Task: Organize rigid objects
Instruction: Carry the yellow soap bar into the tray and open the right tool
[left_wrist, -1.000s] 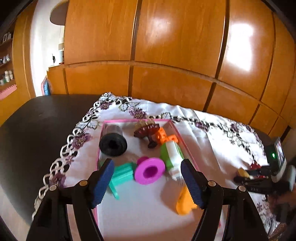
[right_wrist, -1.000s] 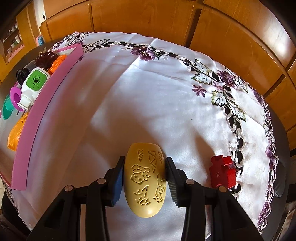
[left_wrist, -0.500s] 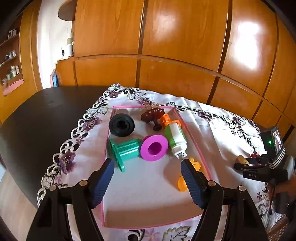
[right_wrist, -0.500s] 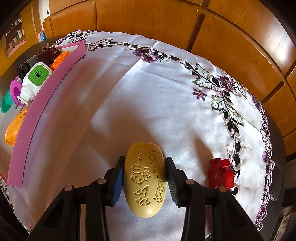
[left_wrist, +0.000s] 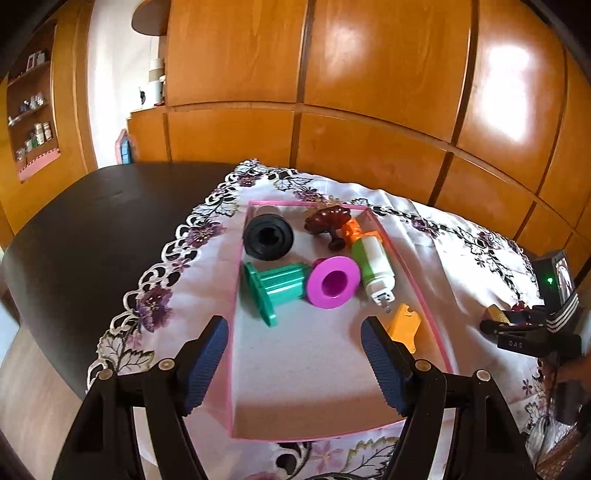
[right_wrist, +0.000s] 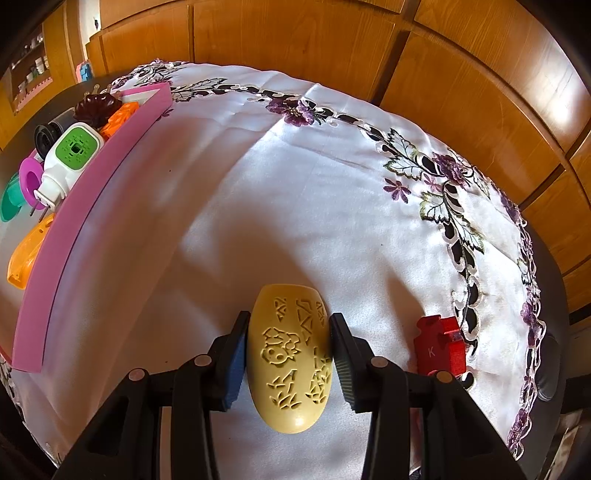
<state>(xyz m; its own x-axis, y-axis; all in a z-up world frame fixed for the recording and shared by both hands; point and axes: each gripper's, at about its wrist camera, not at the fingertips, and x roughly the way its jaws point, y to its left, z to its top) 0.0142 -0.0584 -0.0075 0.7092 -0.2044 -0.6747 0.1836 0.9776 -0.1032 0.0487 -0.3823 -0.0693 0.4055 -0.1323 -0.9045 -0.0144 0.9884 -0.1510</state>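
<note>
White cloth (right_wrist: 258, 206): egg (right_wrist: 290, 360) clamped lengthwise in right gripper (right_wrist: 288, 356), pink tray (right_wrist: 92, 206) far left; left gripper (left_wrist: 295, 363) wide, empty.

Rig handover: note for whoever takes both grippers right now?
Left gripper: open, empty, over the near part of the pink tray.
Right gripper: shut on the yellow egg, above the cloth, to the right of the tray.
In the tray: black spool, teal spool, magenta spool, brown knob, green-white plug, two orange pieces.
On the cloth: red block, right of the egg.
Done: seven pieces in the tray.
Left: put the egg in the tray, then the red block.
</note>
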